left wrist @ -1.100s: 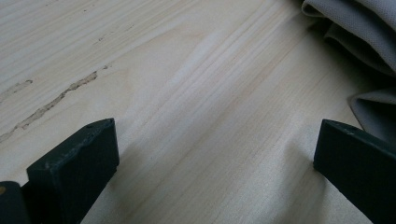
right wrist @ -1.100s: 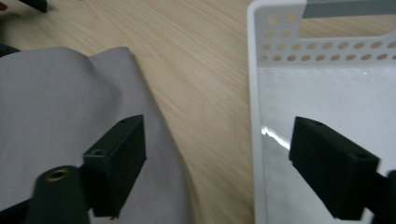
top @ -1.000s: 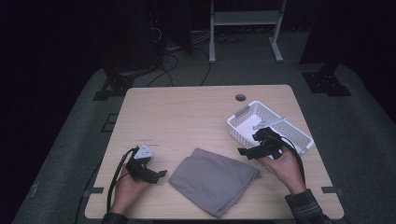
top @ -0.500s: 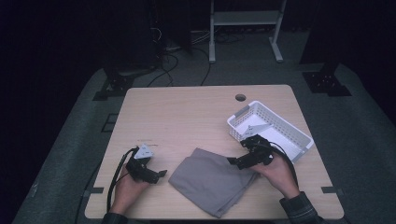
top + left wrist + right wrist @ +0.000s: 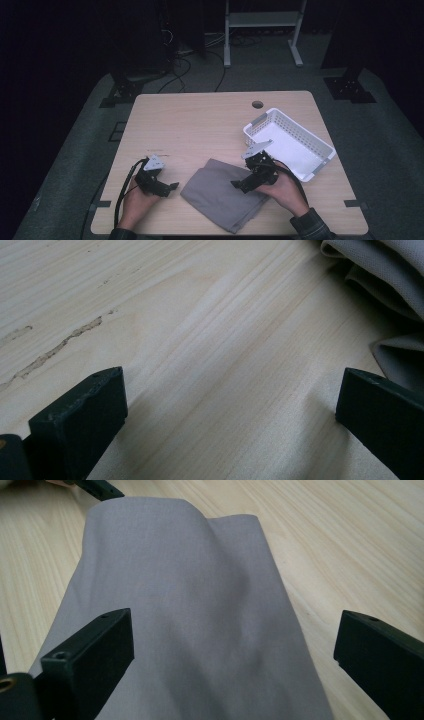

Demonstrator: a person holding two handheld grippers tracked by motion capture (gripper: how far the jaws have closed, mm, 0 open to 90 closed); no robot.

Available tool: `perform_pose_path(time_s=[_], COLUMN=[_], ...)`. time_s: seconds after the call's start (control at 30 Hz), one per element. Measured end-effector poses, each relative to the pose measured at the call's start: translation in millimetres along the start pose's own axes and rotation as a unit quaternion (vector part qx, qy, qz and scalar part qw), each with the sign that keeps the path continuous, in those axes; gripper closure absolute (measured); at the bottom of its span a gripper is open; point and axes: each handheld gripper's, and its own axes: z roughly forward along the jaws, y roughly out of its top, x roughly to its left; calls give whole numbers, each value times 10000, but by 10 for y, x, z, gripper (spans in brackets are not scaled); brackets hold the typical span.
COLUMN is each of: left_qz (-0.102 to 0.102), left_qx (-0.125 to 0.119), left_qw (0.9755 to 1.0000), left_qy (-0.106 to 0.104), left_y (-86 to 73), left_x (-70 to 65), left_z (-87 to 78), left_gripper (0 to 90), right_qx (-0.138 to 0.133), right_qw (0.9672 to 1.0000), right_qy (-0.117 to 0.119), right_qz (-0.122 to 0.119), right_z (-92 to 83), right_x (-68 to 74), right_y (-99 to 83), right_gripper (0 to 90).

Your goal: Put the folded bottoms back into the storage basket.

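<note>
The folded grey cloth (image 5: 222, 194) lay on the near middle of the tabletop (image 5: 200, 125), left of the white basket (image 5: 320, 150). My right gripper (image 5: 237, 186) hung over it, jaws just opened wide and holding nothing; my left gripper (image 5: 172, 187) waited beside its left edge, jaws also wide and empty. Biting down mid-cloth, I risked pinching only the top layer and dragging the fold apart.
</note>
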Motion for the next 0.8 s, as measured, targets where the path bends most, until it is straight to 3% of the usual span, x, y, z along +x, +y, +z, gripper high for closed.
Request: perform_pose_path(time_s=[0.43,0.8], left_qz=[-5,-5], left_qx=[1,1], left_qw=[10000,10000], left_qy=[-2,-3], left_y=[0,0], left_x=[-1,-1], left_z=[0,0], left_gripper=[0,0], right_qx=[3,226], right_qw=[9998,9992], right_qy=[163,235], right_qz=[-98,-245], right_z=[186,382], right_x=[97,219], right_y=[-27,-56], right_gripper=[0,0])
